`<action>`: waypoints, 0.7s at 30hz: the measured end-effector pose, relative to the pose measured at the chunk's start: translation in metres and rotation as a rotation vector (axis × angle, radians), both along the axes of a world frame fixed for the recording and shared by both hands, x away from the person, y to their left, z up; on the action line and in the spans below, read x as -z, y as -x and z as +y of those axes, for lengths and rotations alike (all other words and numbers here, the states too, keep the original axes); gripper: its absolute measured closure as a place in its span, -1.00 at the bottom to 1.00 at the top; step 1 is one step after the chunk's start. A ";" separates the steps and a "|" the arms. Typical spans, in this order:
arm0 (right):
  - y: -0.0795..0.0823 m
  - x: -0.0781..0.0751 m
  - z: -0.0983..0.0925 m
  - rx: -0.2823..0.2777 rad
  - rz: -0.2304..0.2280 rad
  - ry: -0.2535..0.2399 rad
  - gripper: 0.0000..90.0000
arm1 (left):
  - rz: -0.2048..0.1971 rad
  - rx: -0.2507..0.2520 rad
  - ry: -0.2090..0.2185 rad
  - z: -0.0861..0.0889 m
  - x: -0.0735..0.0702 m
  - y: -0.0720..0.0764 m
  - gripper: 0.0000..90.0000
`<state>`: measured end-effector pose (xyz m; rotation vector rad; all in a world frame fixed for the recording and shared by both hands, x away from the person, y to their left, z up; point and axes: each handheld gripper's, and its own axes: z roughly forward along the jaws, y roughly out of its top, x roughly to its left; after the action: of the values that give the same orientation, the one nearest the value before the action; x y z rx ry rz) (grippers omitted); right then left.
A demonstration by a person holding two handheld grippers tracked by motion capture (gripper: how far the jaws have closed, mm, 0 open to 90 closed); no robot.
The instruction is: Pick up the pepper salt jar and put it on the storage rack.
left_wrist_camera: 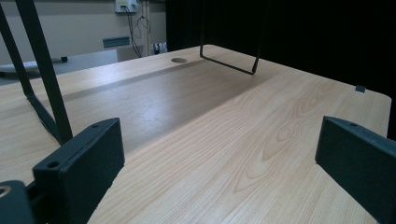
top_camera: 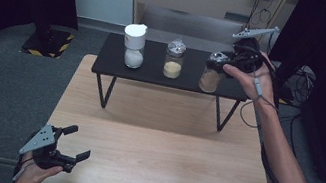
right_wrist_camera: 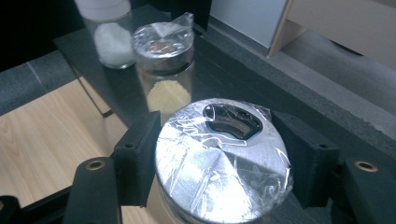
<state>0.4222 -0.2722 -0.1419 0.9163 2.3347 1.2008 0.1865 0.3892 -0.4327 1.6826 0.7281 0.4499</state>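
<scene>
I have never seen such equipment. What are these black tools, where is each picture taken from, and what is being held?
A person holds a two-jaw tool in each hand. One camera looks down from above the wooden table; the other two ride on the tools. The left gripper hovers open above the table, holding nothing. The right gripper is shut on the silver lid of a jar at the right end of a low black shelf. Two more jars stand there: a middle jar and a white-capped jar.
</scene>
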 end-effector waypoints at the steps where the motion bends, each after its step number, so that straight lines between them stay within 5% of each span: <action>1: -0.001 0.000 0.001 0.004 0.001 0.001 -0.20 | 0.000 0.000 0.001 0.000 0.000 0.000 -1.00; 21: -0.025 0.009 0.015 0.204 -0.007 0.012 -0.20 | 0.002 0.003 0.004 0.001 0.001 -0.001 -1.00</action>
<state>0.4471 -0.2571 -0.1511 1.1135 2.1784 1.1043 0.1874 0.3903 -0.4335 1.6804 0.7281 0.4445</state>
